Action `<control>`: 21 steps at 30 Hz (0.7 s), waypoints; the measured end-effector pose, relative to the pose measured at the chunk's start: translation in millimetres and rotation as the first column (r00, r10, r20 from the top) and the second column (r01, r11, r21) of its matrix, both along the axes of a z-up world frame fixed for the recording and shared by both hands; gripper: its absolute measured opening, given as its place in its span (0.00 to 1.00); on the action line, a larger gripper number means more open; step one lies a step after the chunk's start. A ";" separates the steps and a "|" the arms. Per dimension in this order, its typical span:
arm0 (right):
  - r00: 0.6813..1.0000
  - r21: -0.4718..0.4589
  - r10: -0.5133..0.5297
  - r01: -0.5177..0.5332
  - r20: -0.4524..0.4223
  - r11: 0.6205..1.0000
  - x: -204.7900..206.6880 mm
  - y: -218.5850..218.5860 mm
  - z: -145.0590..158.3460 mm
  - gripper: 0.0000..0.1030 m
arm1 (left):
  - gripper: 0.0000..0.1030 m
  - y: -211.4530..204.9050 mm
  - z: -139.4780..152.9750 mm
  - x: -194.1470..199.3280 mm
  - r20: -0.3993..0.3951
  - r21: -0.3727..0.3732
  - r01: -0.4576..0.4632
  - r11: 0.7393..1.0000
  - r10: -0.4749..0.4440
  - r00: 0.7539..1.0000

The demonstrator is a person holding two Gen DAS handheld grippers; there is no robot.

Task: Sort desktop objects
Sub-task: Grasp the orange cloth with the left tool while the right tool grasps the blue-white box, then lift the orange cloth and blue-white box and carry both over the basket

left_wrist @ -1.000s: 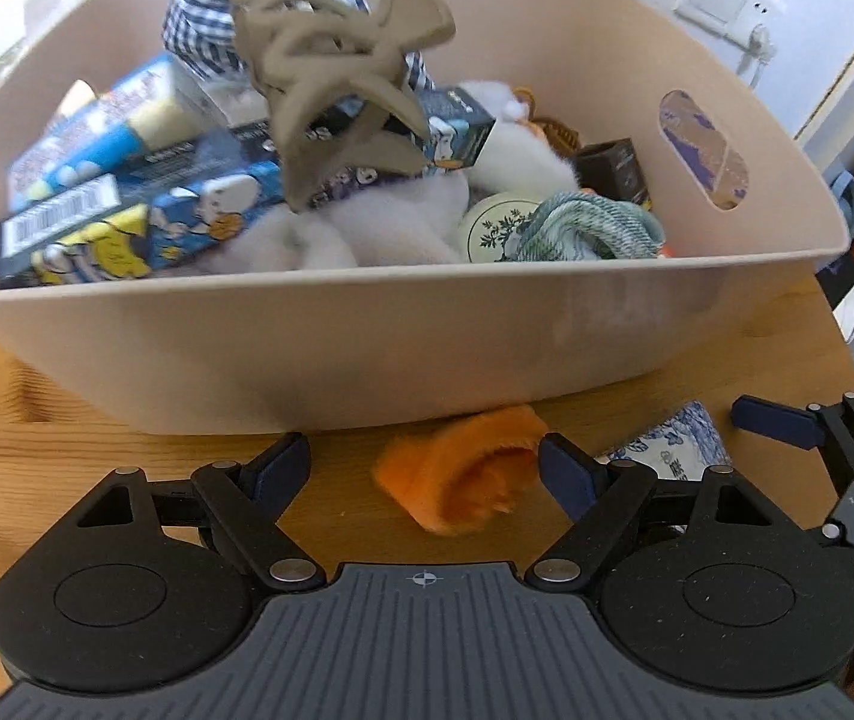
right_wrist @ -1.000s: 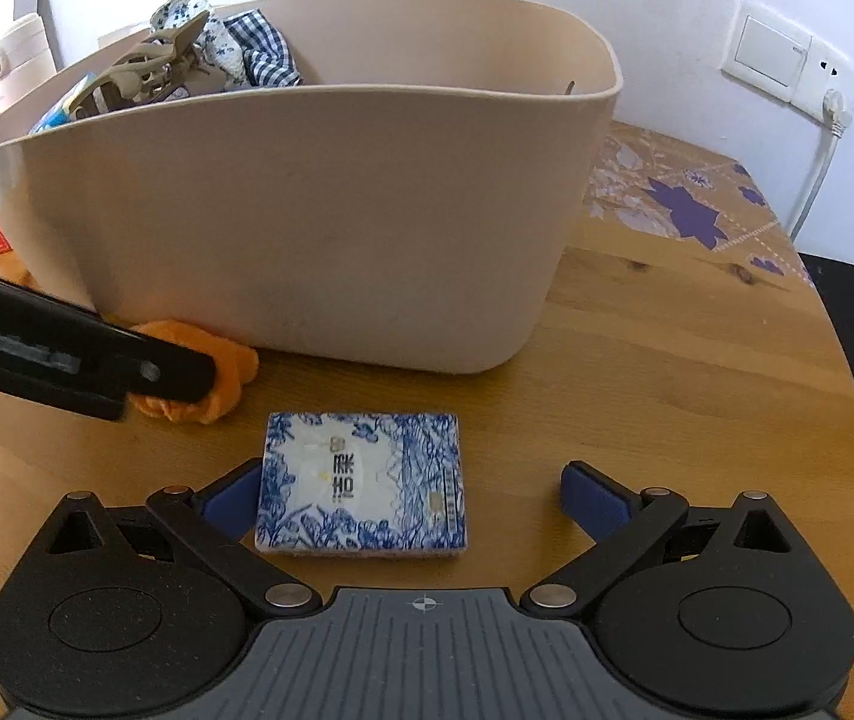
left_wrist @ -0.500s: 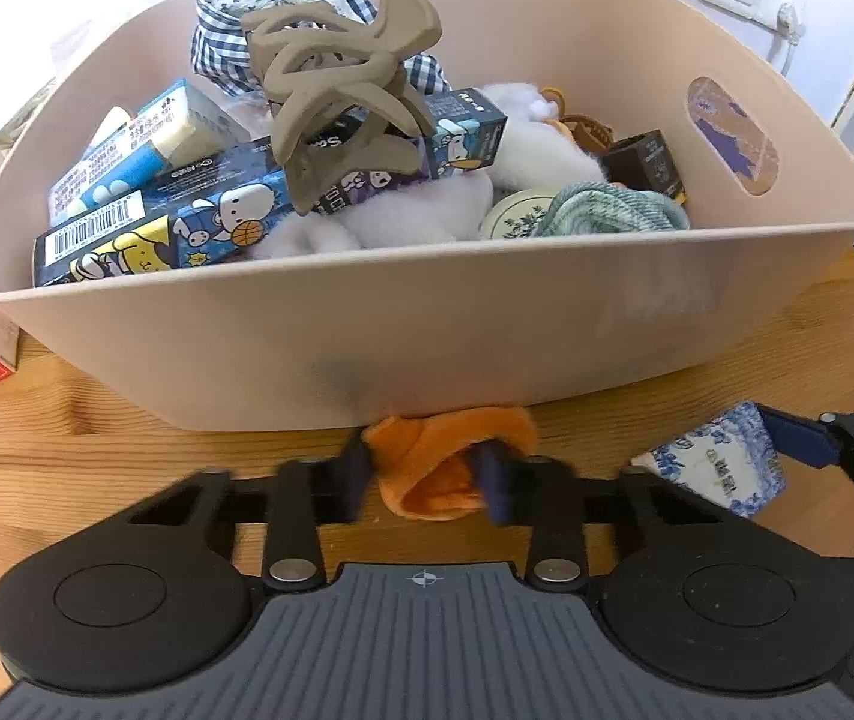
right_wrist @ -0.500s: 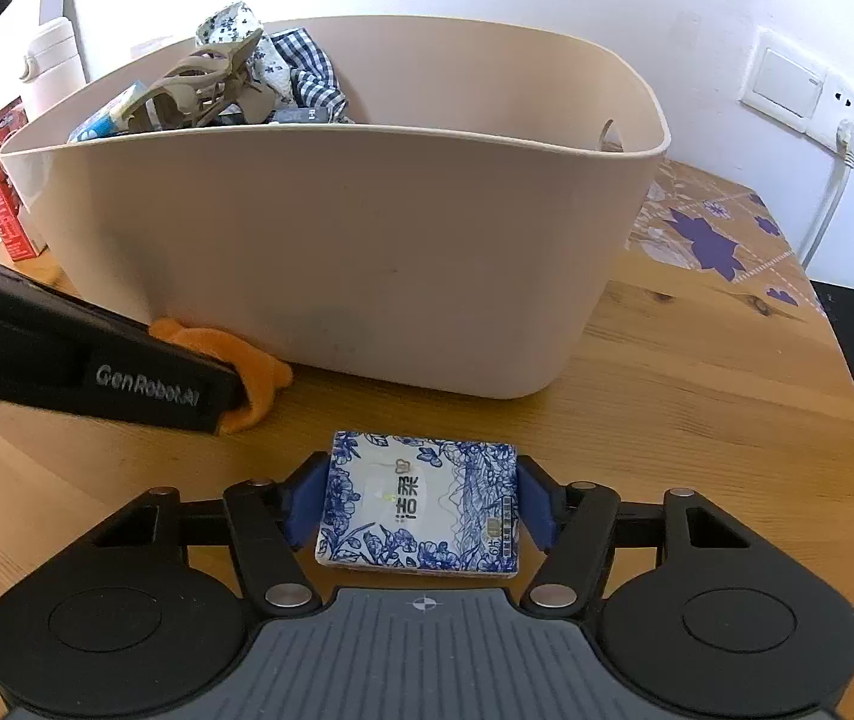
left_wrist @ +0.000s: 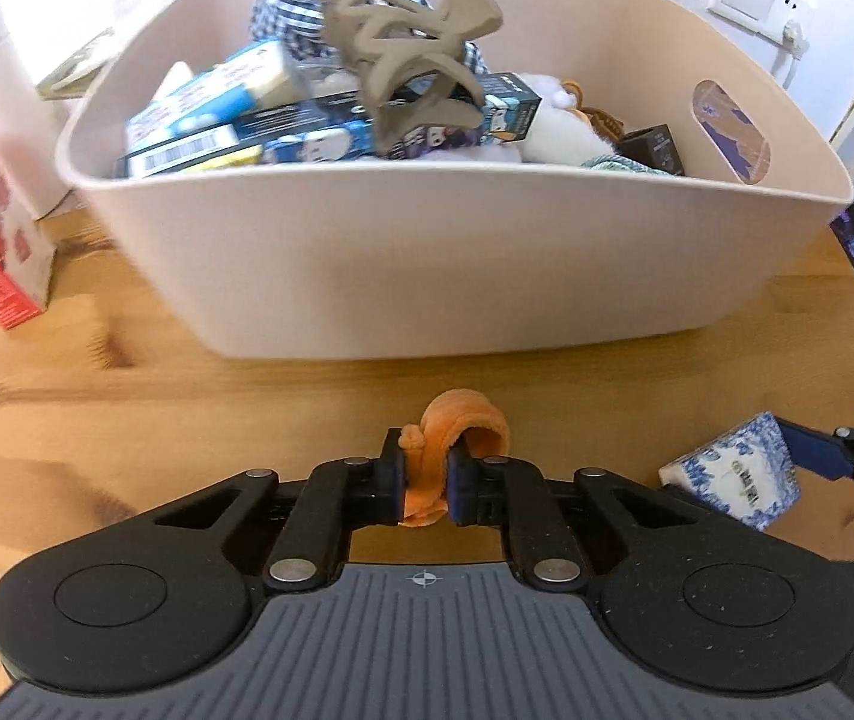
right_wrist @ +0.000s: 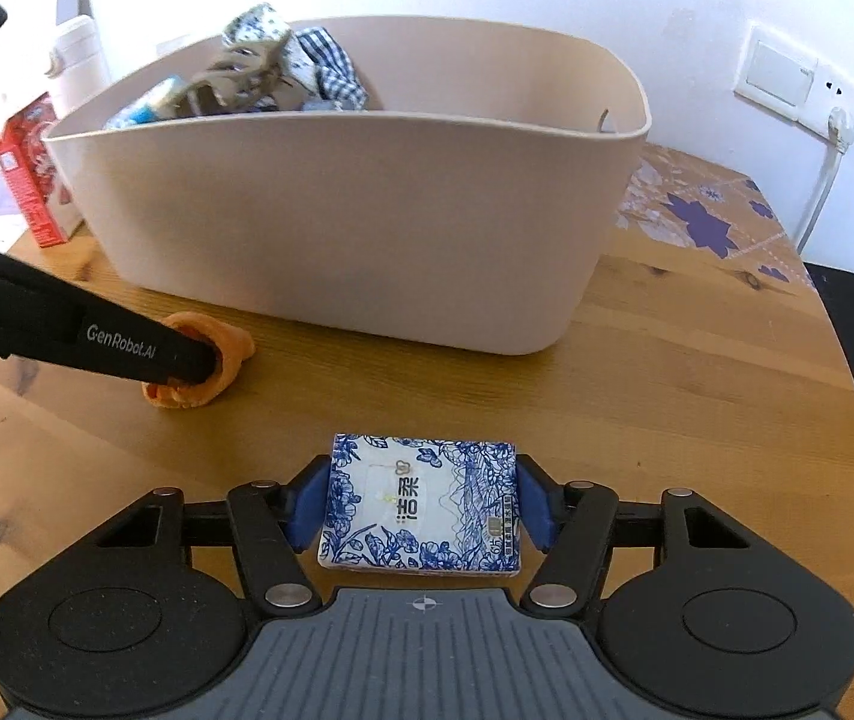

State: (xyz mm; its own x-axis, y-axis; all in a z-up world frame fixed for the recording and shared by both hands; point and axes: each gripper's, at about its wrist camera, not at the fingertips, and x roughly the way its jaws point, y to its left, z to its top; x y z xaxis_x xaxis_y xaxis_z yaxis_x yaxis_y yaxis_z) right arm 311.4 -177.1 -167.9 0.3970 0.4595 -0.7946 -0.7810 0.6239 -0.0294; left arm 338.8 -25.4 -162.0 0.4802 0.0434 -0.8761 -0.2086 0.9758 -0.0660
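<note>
Risk 1: the left gripper [left_wrist: 423, 483] is clamped on only a fold of the orange cloth [left_wrist: 457, 438]; soft fabric may slide out on the way up, or a trailing loop may snag the rim of the beige bin [left_wrist: 457, 180].

Risk 2: the right gripper [right_wrist: 420, 507] is clamped on the sides of the blue-and-white tissue pack [right_wrist: 420, 504]; the pack is soft, could buckle or pivot between the pads, and could drop short of the bin.

Risk 3: the bin is already heaped, with a brown hair claw [left_wrist: 408, 60] on top. Added items may roll off or knock it out.

Both items sit on the wooden table [right_wrist: 667, 390], near the bin's front wall, with the grippers close enough together to collide.

Change: 1 second ago both jaws stood wide around their items; both have since closed, and the bin now appears farther off in both views.
</note>
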 end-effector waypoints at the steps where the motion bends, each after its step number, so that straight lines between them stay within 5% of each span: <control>1: 1.000 0.005 0.004 -0.004 0.001 1.000 -2.7 -1.4 2.1 0.59 | 0.12 0.5 2.1 -4.1 0.005 0.003 -0.004 1.000 0.004 1.000; 21: 0.997 0.121 0.057 -0.062 0.044 0.991 -44.1 -54.0 79.6 0.59 | 0.12 6.9 96.1 -117.7 0.179 0.062 -0.065 0.996 0.053 0.982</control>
